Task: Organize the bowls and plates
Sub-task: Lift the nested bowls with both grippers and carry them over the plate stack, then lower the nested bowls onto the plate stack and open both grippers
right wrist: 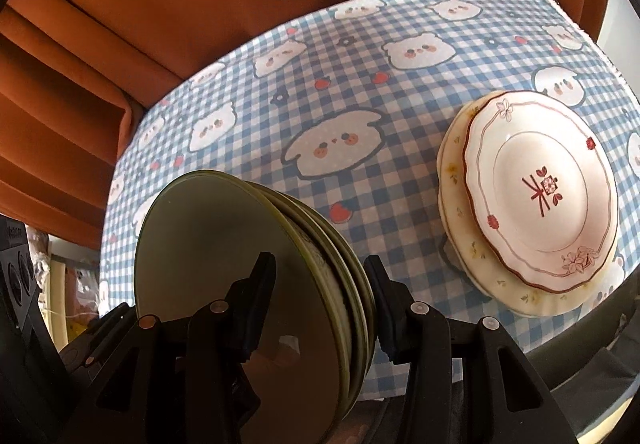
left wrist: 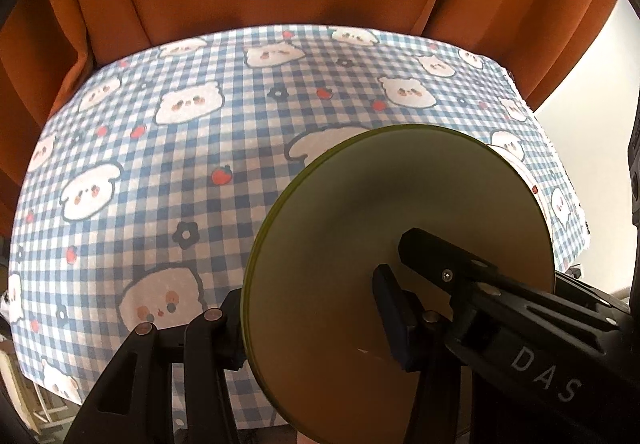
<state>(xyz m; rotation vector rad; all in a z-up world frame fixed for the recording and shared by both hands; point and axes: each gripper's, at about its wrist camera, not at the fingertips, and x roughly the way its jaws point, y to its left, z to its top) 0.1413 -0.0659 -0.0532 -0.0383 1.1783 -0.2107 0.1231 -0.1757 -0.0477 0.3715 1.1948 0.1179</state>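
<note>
— What's the left gripper (left wrist: 312, 308) doing?
— Clamped on the rim of a round olive-green plate (left wrist: 360, 224), held on edge above the blue-checked bear tablecloth (left wrist: 160, 164).
— And the right gripper (right wrist: 320, 308)?
— Gripping a stack of green plates (right wrist: 224, 264). The white scalloped plate with red flowers (right wrist: 540, 188) sits far right, atop a cream one (right wrist: 456, 172).

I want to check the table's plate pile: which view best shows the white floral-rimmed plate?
The right wrist view: the white floral-rimmed plate lies fully visible atop a cream plate. The left wrist view does not show it.
</note>
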